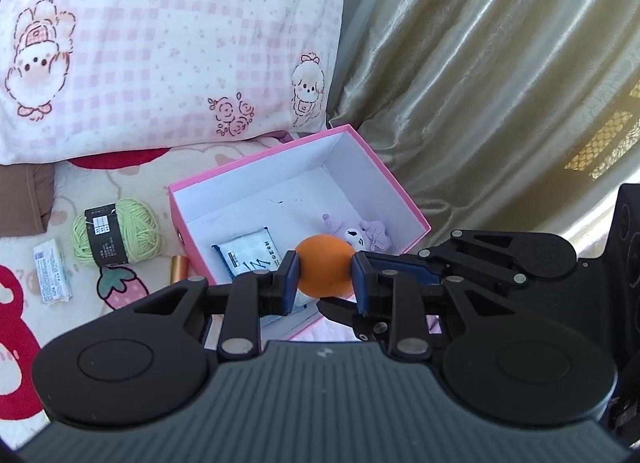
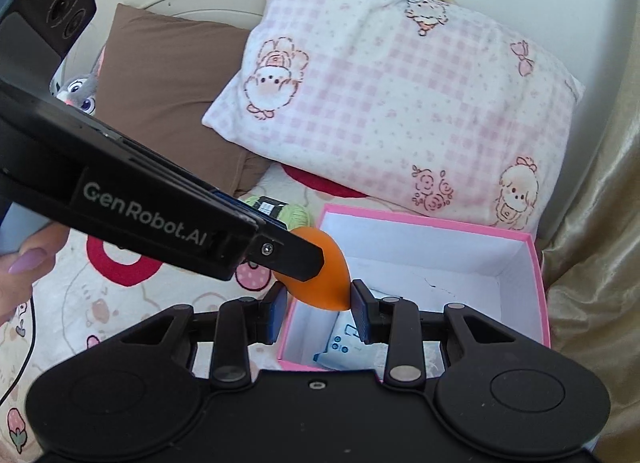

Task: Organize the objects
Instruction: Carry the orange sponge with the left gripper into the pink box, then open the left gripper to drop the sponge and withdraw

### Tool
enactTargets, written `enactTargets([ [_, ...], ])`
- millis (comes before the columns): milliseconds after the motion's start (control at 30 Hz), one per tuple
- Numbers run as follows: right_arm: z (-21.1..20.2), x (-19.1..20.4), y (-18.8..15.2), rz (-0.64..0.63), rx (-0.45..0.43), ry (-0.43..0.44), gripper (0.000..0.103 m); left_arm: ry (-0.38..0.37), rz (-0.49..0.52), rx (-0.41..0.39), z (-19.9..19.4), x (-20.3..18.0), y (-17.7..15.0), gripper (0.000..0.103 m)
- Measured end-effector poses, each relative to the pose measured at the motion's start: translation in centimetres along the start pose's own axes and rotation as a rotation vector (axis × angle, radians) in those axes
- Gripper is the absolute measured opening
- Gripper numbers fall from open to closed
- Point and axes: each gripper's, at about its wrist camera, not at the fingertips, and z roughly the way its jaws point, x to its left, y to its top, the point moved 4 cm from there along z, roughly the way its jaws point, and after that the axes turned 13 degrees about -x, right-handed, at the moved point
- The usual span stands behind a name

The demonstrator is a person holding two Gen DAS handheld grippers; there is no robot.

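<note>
An orange egg-shaped sponge [image 1: 325, 272] is held above the near edge of an open pink box [image 1: 256, 173]. My left gripper [image 1: 324, 281] is shut on it. My right gripper [image 2: 319, 303] brackets the same sponge [image 2: 320, 283] from another side, its pads at the sponge's sides; whether it grips is unclear. The box [image 2: 538, 295] holds a white wipes packet [image 1: 250, 255] and a small purple plush [image 1: 362, 233]. The left gripper's finger crosses the right wrist view [image 2: 288, 257].
On the patterned bedspread left of the box lie a green yarn ball [image 1: 116, 237], a white packet [image 1: 52, 277] and a gold tube [image 1: 179, 268]. A pink checked pillow [image 1: 160, 43] and a brown pillow [image 2: 160, 91] lie behind. A gold curtain [image 1: 500, 83] hangs on the right.
</note>
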Motion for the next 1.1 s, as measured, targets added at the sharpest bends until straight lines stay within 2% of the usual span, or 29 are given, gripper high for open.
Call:
enactTargets([
  [133,2.3,-2.6,-0.9,0.08,0.015,-0.012,0.039,-0.008,-0.026,-0.004,3.3,0.5,-0.1,0.027],
  [233,4.3,-3.5,-1.2,0.091,0.048,-0.005,0.039,-0.007,-0.068,-0.014,5.2,2.0,-0.6,0.026],
  [400,7.6,-5.1,-2.6,0.1,0.111,-0.004,0.039,0.009,-0.105,0.023,9.0,3.3,-1.3,0.026],
  [500,9.5,-6.2,-3.8,0.123,0.158,-0.016,0.039,0.017,-0.086,0.045,11.3,3.6,-2.0,0.026],
  [633,11.6,-7.0,-4.6,0.101,0.2,-0.057,0.039,0.016,-0.085,0.047,13.7,4.1,-2.5,0.026],
  [800,13.6,-8.3,-6.0,0.079,0.236,-0.09,0.039,0.015,-0.124,0.109,16.8,4.8,-3.5,0.026],
  [900,14.9,-8.9,-6.6,0.083,0.257,-0.109,0.039,0.015,-0.134,0.106,18.4,4.9,-3.8,0.026],
  [1100,16.8,-10.0,-7.2,0.109,0.294,-0.095,0.039,0.032,-0.178,0.126,20.2,6.1,-4.0,0.026],
])
